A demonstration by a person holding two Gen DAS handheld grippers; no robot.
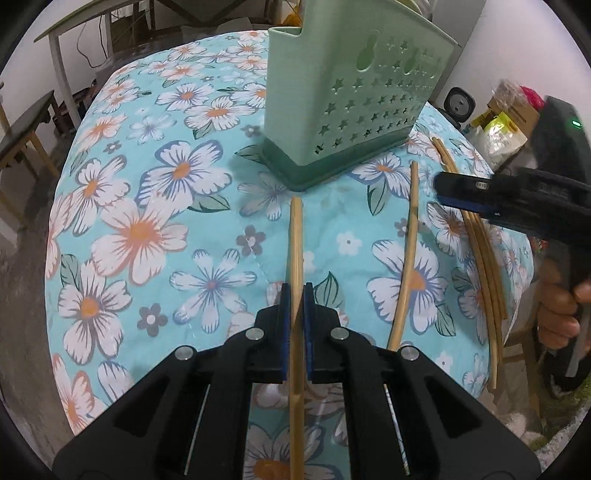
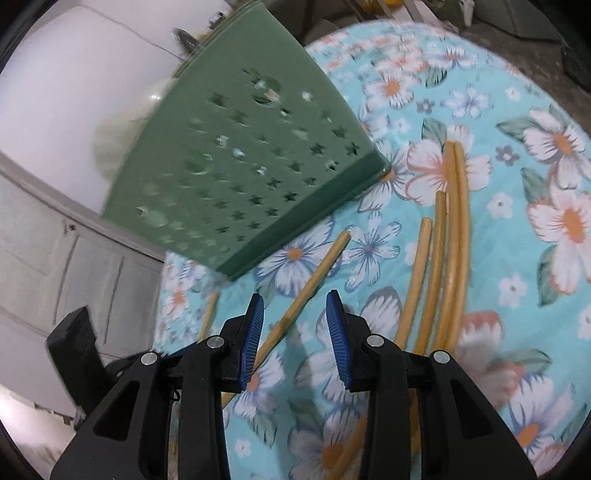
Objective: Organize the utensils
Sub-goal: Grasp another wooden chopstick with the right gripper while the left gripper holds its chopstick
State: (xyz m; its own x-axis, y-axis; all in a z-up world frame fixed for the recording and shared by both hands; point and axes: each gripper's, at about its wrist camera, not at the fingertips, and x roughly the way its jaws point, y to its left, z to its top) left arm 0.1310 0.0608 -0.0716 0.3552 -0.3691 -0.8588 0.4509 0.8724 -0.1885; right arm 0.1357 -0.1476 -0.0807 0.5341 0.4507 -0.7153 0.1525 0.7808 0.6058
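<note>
floral tablecloth [image 1: 155, 229] covers a round table near white walls [image 1: 495, 33].

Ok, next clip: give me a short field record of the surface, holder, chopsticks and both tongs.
surface: floral cloth
holder: green, star-punched, upright on the cloth
left tongs: shut on one chopstick
held chopstick: lies lengthwise between the pads, tip toward the holder
right tongs: open, nothing gripped, over a loose chopstick
loose chopstick: single, lying on the cloth
bundle: four chopsticks side by side, farther right
</note>
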